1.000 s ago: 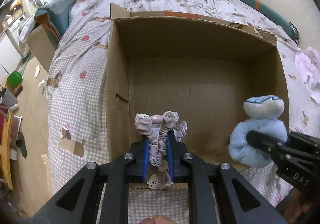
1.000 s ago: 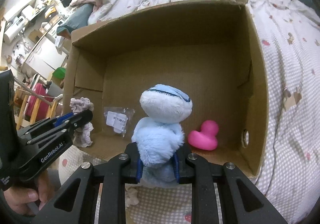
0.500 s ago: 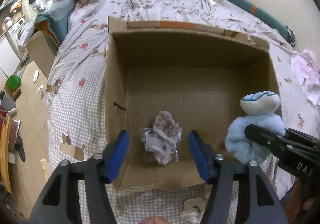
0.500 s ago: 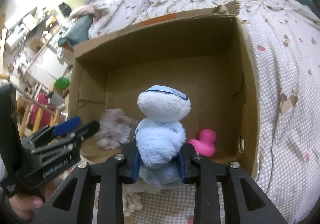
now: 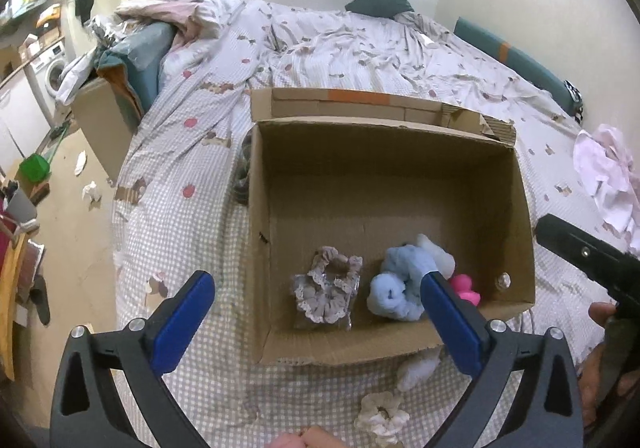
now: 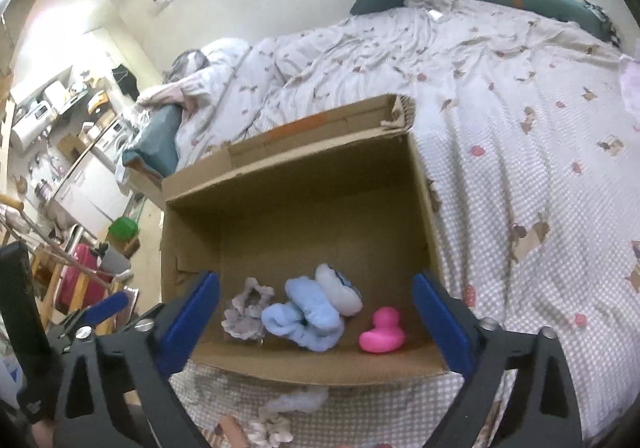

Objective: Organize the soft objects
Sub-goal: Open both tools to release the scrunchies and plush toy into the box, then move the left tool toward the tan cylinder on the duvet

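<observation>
Both toys have left our fingers since a second ago: the lace scrunchie (image 5: 328, 290) and the blue plush (image 5: 404, 284) now lie on the floor of the cardboard box (image 5: 256, 232), no longer pinched. Our left gripper (image 5: 316, 304) is opening, fingers spread wide above the box's near edge with nothing pressed between them; our right gripper (image 6: 316, 312) is likewise opening, its blue pads clear of everything. Inside the box, the scrunchie sits toward the near left, the plush lies on its side just beside it, touching or nearly so, and a pink duck (image 6: 382, 332) rests near the box's right wall. Outside the box, just in front of its near wall, a pale blue scrunchie (image 5: 418, 368) and a white scrunchie (image 5: 382, 414) lie on the bed (image 5: 176, 176).
</observation>
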A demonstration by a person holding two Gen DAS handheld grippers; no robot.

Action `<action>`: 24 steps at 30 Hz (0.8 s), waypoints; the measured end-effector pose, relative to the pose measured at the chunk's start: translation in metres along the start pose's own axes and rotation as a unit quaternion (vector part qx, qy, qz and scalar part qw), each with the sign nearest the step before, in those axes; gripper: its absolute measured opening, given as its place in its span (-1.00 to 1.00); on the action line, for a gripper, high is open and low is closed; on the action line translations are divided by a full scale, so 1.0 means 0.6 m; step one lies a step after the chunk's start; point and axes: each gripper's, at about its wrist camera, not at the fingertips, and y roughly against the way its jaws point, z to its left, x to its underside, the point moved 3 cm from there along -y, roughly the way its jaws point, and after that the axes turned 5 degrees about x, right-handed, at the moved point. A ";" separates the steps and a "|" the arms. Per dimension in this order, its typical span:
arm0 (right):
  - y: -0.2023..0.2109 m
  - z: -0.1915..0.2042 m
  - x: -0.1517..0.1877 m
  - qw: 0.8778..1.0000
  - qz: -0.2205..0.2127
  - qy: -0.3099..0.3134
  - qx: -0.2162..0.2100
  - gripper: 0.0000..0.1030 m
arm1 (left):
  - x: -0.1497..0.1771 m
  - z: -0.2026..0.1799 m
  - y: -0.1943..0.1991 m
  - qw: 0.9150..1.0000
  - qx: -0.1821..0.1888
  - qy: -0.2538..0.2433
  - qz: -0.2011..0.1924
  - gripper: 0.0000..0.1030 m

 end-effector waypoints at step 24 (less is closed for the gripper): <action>0.047 0.041 0.133 0.997 0.045 0.056 0.028 1.00 | 0.145 0.037 0.053 0.997 -0.036 0.031 0.062 0.99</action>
